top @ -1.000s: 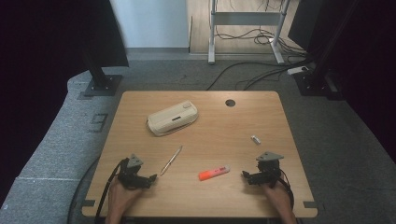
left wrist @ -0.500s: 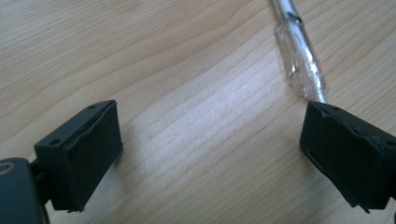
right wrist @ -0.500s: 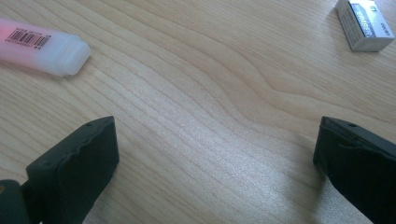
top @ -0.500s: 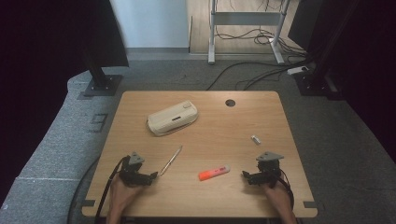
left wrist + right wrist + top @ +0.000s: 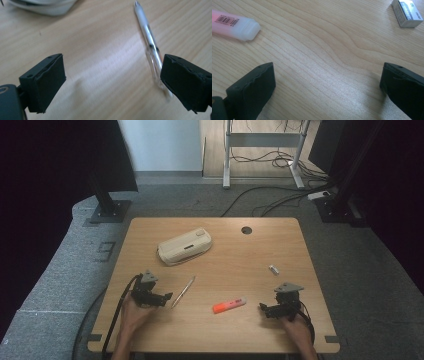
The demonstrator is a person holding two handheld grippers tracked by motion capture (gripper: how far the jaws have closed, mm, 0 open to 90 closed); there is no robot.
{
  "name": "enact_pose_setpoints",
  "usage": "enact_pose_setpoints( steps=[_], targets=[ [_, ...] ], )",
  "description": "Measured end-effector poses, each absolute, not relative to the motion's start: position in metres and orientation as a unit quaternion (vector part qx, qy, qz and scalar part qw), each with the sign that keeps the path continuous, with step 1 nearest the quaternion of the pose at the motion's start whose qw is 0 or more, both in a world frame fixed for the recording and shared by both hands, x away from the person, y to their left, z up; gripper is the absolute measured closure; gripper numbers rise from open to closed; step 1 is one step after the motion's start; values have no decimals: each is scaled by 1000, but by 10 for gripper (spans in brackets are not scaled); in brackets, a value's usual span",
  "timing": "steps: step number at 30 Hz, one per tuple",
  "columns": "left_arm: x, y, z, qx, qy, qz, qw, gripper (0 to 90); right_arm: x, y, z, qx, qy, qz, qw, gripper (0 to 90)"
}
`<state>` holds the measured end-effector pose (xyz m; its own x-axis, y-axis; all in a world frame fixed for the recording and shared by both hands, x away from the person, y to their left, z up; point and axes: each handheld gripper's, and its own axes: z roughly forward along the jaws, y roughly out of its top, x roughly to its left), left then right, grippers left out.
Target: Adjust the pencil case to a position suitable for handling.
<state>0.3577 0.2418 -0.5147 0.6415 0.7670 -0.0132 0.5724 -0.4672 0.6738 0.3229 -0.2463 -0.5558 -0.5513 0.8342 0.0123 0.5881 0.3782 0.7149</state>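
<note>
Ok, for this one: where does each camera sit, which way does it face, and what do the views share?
High view: above the near table edge, facing forward and down; both forearms and tongs show.
Left gripper view: on the left tongs, low over the wood; black jaws apart, beside the pen.
Right gripper view: on the right tongs; jaws apart, facing the highlighter and a small box.
Shared: the pen, highlighter and box also appear from above.

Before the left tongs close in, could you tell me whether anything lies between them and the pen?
Nothing visible does: the left tongs stand open over bare table, with the pen right beside one jaw.
</note>
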Motion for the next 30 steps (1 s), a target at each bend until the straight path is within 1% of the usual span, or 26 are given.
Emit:
enact_pose_setpoints(
  steps=[4,9,19,30],
  targets=[
    [369,239,-509,846,393,153,326,69,323,-246,-556,439,811,344,179,0],
    [384,235,-500,843,389,146,341,70,323,-246,-556,439,811,344,179,0],
    [410,228,-487,846,379,143,348,70,323,-246,-556,439,811,344,179,0],
    [430,224,-488,844,385,127,351,76,323,-246,-556,439,811,344,179,0]
  ],
)
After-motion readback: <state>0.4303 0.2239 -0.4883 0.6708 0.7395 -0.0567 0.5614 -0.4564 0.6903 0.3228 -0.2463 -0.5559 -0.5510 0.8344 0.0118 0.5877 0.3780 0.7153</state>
